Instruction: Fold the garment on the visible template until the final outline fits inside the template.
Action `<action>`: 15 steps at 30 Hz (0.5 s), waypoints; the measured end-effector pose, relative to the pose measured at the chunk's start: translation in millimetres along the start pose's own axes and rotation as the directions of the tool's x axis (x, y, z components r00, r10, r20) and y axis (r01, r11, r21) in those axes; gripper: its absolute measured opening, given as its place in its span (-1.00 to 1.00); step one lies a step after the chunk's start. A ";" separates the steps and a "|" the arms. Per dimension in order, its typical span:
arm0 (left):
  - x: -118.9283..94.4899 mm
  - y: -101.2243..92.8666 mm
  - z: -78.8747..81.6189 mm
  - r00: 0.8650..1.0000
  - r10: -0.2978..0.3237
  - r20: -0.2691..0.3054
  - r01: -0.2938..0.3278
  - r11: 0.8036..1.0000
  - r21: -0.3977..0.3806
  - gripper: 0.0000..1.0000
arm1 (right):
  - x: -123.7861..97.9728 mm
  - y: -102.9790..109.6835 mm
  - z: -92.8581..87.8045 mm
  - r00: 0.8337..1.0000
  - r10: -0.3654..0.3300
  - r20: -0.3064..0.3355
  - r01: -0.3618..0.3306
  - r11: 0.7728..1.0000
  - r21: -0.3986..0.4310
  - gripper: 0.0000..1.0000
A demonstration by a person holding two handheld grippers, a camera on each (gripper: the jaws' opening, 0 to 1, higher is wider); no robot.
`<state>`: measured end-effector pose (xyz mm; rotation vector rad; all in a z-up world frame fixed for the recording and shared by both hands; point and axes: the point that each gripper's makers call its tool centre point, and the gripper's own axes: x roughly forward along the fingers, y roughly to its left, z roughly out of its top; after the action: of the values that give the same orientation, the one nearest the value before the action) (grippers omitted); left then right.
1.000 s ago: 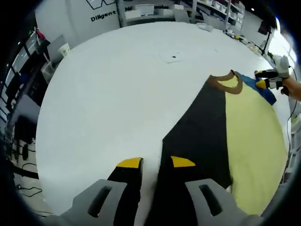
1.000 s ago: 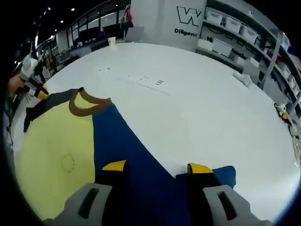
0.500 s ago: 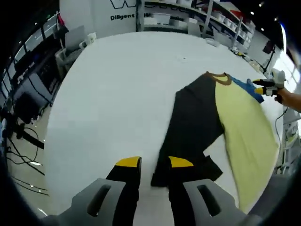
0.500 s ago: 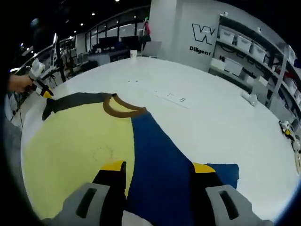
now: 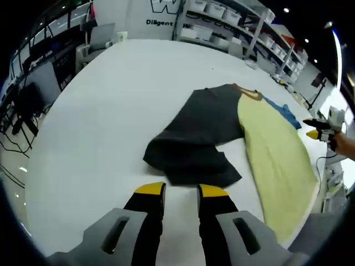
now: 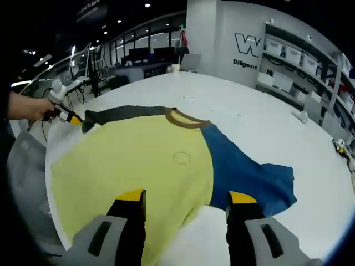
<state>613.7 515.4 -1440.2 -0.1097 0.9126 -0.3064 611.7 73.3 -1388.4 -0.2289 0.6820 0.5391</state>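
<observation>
A wide white table (image 5: 100, 111) takes up the middle of the room. Behind it stands a white wall (image 6: 222, 33) with dark lettering (image 6: 248, 49), and beside that shelves (image 6: 288, 66) holding white bins. Desks with dark monitors (image 6: 138, 54) line the far side

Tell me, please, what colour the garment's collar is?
Brown; the collar shows best in the right gripper view.

left gripper (image 5: 174, 190) jaws apart, holding nothing, right gripper (image 6: 186, 195) jaws wide apart, empty
</observation>
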 end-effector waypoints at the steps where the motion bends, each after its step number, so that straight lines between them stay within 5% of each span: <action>1: 1.0 -1.3 1.3 1.000 -0.008 0.004 0.008 1.000 -0.006 -0.53 | -4.7 5.0 1.1 1.000 0.006 0.012 -0.006 1.000 -0.009 0.13; 7: 3.7 -5.0 3.9 0.999 -0.041 0.019 0.041 0.999 -0.031 -0.56 | -19.8 25.7 5.3 0.999 0.029 0.038 -0.029 0.999 -0.024 0.15; 11: -1.6 -10.7 1.0 0.998 -0.057 0.033 0.059 0.997 -0.053 -0.97 | -27.8 36.7 5.4 0.998 0.039 0.043 -0.037 0.998 -0.041 0.14; 15: -11.8 -17.5 2.9 0.994 -0.074 0.076 0.079 0.995 -0.068 -1.00 | -37.2 41.7 4.8 0.998 0.039 0.045 -0.037 0.998 -0.048 0.14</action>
<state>605.5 502.3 -1425.5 -0.2203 0.8478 -0.3394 567.5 95.3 -1361.7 -0.2475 0.6307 0.5953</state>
